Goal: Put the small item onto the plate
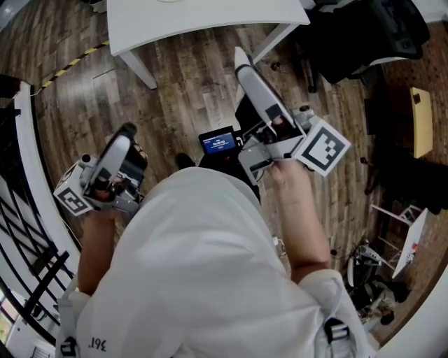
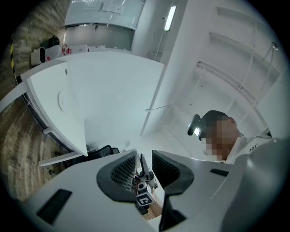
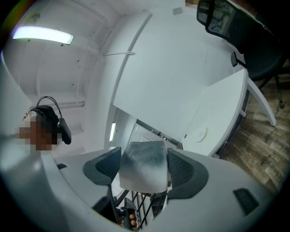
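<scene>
Stood on brown wood-plank floor (image 1: 182, 105), white table (image 1: 196, 21) at the far side. Carried left gripper (image 2: 145, 168) gaping and empty, right gripper (image 3: 144, 174) clamped on small pale grey-frosted block (image 3: 142, 158), upright between its jaws. Found no plate in view; bearing unknowable.

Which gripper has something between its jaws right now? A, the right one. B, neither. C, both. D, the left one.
A: the right gripper has its jaws closed on a small pale item, while the left gripper has its jaws apart with nothing held between them.
</scene>
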`<state>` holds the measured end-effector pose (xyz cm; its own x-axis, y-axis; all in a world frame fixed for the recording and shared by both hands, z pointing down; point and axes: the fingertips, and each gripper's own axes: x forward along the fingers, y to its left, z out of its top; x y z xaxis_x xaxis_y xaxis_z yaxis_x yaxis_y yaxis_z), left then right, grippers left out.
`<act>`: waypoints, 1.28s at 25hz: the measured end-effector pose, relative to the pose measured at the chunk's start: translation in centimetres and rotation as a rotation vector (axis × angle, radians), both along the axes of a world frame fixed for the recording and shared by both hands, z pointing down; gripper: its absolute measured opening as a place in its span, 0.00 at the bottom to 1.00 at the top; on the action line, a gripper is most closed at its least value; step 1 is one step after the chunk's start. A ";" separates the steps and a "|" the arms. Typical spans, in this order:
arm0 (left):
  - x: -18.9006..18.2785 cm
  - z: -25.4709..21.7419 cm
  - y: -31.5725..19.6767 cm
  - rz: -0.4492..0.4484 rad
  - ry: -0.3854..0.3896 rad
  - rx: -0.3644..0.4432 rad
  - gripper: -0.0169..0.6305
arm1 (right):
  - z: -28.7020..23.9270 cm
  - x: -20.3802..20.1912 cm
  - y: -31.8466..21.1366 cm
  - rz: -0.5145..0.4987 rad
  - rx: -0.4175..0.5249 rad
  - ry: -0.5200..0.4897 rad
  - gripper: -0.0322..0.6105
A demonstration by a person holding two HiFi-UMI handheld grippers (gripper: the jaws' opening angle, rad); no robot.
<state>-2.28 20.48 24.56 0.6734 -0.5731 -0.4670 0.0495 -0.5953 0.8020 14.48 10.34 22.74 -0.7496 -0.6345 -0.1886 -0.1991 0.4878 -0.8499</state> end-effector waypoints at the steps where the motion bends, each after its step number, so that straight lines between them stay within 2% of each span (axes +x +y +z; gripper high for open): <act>1: -0.1 0.1 -0.2 -0.002 0.001 -0.001 0.20 | 0.2 -0.1 -0.3 -0.003 -0.004 0.004 0.55; 6: 0.2 0.4 -2.6 -0.020 -0.001 -0.017 0.20 | 1.3 0.0 -3.2 -0.015 -0.021 0.035 0.55; 11: -0.2 1.4 -6.6 -0.068 -0.025 -0.032 0.20 | 2.8 -0.3 -8.7 -0.040 -0.021 0.043 0.55; 18: -0.1 1.3 -16.9 -0.128 -0.058 -0.051 0.20 | 3.7 -2.0 -20.3 -0.118 -0.022 0.047 0.55; 25: 3.3 0.6 -27.8 -0.130 -0.065 -0.083 0.20 | 5.7 -0.7 -30.4 -0.154 -0.055 0.124 0.55; 29: 4.2 0.5 -31.8 -0.148 -0.087 -0.099 0.20 | 7.0 -0.1 -34.4 -0.172 -0.085 0.161 0.55; 32: 3.9 1.1 -33.0 -0.170 -0.100 -0.117 0.20 | 8.0 -0.6 -35.8 -0.192 -0.099 0.194 0.55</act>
